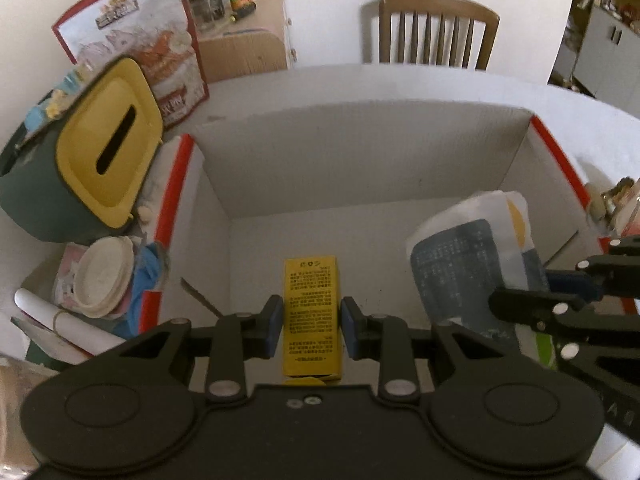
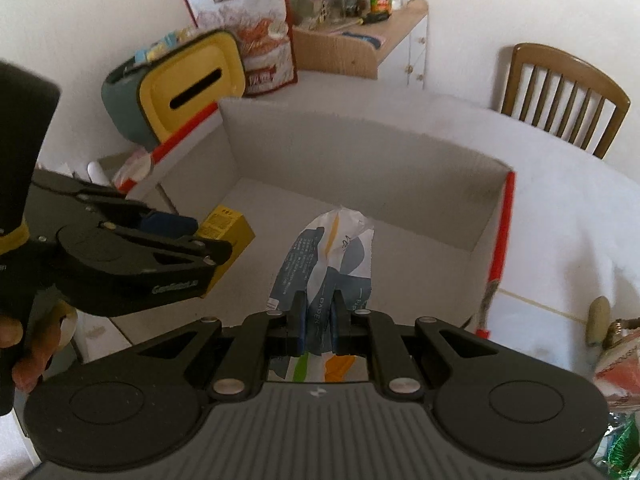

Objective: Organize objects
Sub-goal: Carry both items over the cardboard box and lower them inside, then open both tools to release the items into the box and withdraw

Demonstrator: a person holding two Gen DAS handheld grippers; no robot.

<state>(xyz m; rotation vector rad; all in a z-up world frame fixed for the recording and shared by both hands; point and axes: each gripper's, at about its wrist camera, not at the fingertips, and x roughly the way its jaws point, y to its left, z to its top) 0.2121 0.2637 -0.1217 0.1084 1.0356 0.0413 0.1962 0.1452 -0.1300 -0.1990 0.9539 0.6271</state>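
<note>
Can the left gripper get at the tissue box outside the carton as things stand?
Probably not: the left gripper is shut on the yellow box inside the carton; its wall separates it from the tissue box.

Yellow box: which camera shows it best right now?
Left wrist view: the yellow box sits centred between the left gripper pads, its printed face fully visible. In the right wrist view, the left gripper covers most of the box, leaving only its far end showing.
</note>
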